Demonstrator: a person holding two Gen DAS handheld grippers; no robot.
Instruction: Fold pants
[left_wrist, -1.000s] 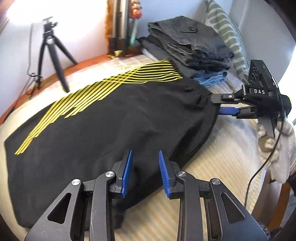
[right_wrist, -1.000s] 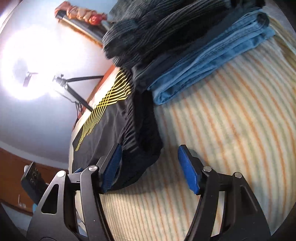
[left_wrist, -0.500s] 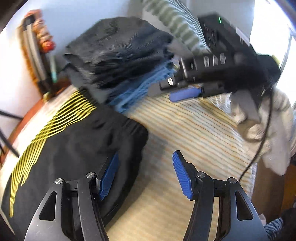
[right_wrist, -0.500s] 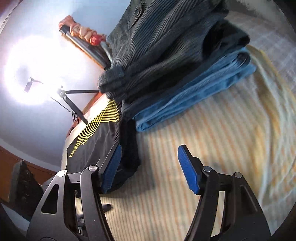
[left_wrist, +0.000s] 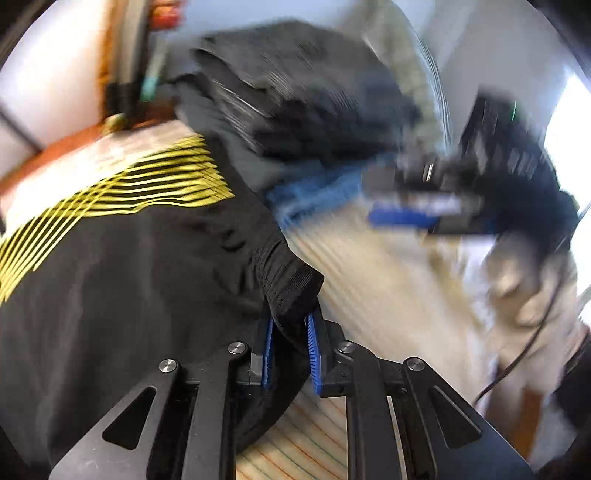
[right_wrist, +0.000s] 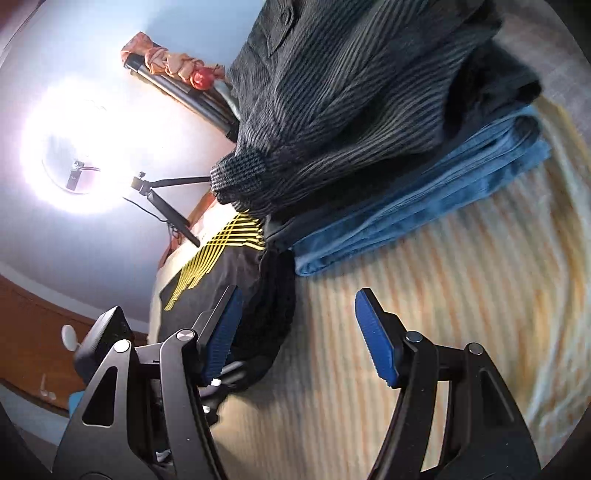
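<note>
Left view motion-blurred; glaring lamp (right_wrist: 70, 147) whitens the right view

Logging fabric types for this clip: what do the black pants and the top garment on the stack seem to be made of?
Black pants: probably smooth synthetic sportswear, given the faint sheen, printed yellow stripes and ribbed elastic waistband. Top garment: likely dark grey corduroy, matte, with clear raised ribs.

Two handheld black grippers: the left gripper (left_wrist: 289, 354) and right gripper (right_wrist: 297, 336) share ribbed blue pads (right_wrist: 376, 338), silver pivot screws (left_wrist: 236, 347), triangular cut-outs and a thin black cable (left_wrist: 524, 350).
</note>
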